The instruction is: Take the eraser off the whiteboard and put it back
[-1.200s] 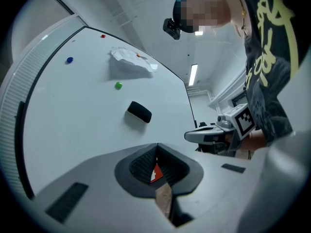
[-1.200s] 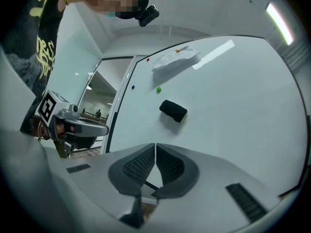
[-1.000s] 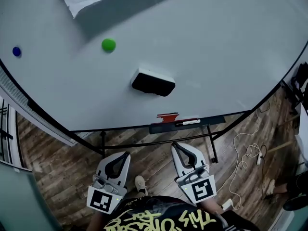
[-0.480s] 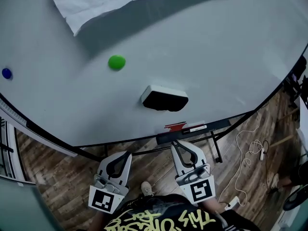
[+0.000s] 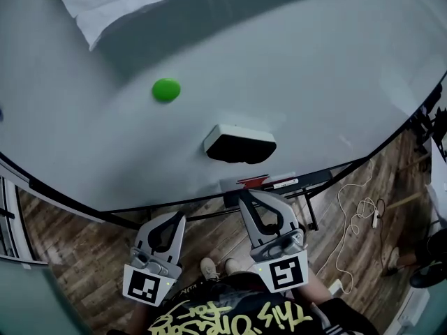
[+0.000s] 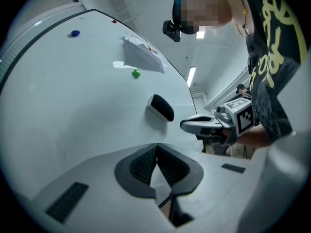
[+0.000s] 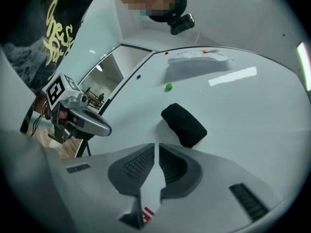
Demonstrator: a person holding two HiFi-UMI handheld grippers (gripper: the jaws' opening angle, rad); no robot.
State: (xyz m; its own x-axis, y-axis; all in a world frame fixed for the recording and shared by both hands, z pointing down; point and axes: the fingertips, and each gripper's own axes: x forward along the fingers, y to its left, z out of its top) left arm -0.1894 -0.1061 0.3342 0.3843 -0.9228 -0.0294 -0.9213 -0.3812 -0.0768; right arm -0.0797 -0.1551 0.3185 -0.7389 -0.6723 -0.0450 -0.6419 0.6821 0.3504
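both pairs of jaws closed and empty, eraser (image 5: 239, 144) on the whiteboard (image 5: 335, 68) ahead

left gripper (image 5: 179, 218) jaws pressed tip to tip, nothing between; right gripper (image 5: 244, 196) jaws closed to a hairline slit, likewise empty, held a little further forward, tips near the marker tray (image 5: 283, 184) under the board's lower edge. eraser apart from both grippers, stuck low on the board, black side outward, white side against the surface. up and left of it a green magnet (image 5: 166, 89); higher, a crumpled white sheet (image 5: 133, 2) on the board. wood-plank floor (image 5: 84, 257) below, white cable (image 5: 356, 215) looped at right.
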